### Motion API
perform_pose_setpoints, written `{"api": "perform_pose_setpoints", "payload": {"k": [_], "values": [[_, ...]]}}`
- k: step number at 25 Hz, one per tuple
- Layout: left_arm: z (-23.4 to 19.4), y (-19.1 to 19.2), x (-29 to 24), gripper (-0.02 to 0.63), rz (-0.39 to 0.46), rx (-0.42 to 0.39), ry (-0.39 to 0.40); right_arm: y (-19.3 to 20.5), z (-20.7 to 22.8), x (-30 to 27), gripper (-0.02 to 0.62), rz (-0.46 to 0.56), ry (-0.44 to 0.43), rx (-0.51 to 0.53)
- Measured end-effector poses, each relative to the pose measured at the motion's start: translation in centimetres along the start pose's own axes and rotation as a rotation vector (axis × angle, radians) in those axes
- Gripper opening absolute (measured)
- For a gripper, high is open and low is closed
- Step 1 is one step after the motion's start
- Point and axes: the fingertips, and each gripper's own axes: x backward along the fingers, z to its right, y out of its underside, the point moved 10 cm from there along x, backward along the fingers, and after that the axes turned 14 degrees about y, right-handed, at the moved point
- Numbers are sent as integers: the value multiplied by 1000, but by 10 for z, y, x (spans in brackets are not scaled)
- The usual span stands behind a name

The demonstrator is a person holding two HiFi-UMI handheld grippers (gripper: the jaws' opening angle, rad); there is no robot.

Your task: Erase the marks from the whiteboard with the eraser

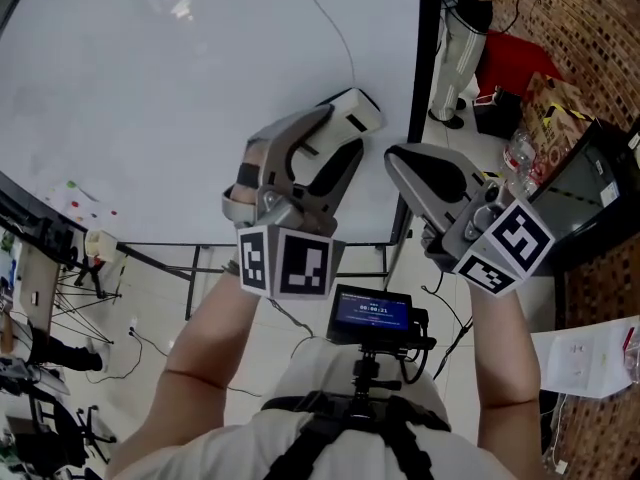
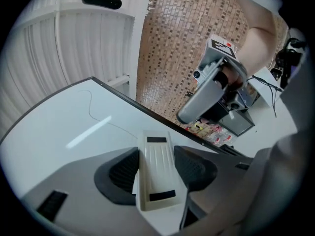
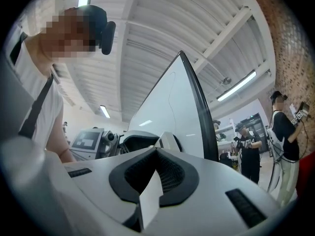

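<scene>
**Eraser held up to whiteboard near its right edge**

A large white whiteboard (image 1: 150,98) fills the left and centre of the head view. Its surface is almost bare, apart from one thin dark pen line (image 1: 338,30) curving down from the top. The left hand-held gripper (image 1: 340,138) is raised in front of the board's lower right part. It pinches a cream plastic block eraser with black strips (image 1: 358,111), one ribbed black pad on each long side, and the eraser's far end juts past the jaw tips. From these angles it cannot be told whether the eraser's face touches the board or sits just off it. The pen line lies above the eraser, apart from it.

Just to the right, in front of the board's black frame edge (image 1: 430,88), is the right hand-held gripper (image 1: 400,163). Its jaws are pressed together, and a thin white sliver shows at their seam, though what that is cannot be made out. Below the two grippers, a small black monitor with a blue screen (image 1: 372,313) sits on the person's chest rig. Further right, past the frame, a bystander in pale trousers (image 1: 462,38) stands before a brown mosaic-tiled wall (image 1: 590,38).
</scene>
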Motion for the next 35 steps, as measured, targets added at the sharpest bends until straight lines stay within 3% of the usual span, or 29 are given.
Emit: {"api": "perform_pose_setpoints", "payload": {"k": [8, 21, 24, 29, 35], "values": [[16, 11, 1, 238, -26, 7, 28, -5, -1, 6, 11, 8, 4, 8], [-33, -23, 4, 238, 94, 9, -86, -40, 13, 0, 11, 42, 14, 113], [-26, -21, 3, 238, 86, 19, -67, -48, 15, -1, 11, 59, 12, 127], [-6, -10, 2, 238, 79, 111, -12, -49, 12, -5, 11, 51, 11, 120], [-13, -16, 2, 238, 93, 102, -6, -50, 10, -6, 11, 51, 1, 116]]}}
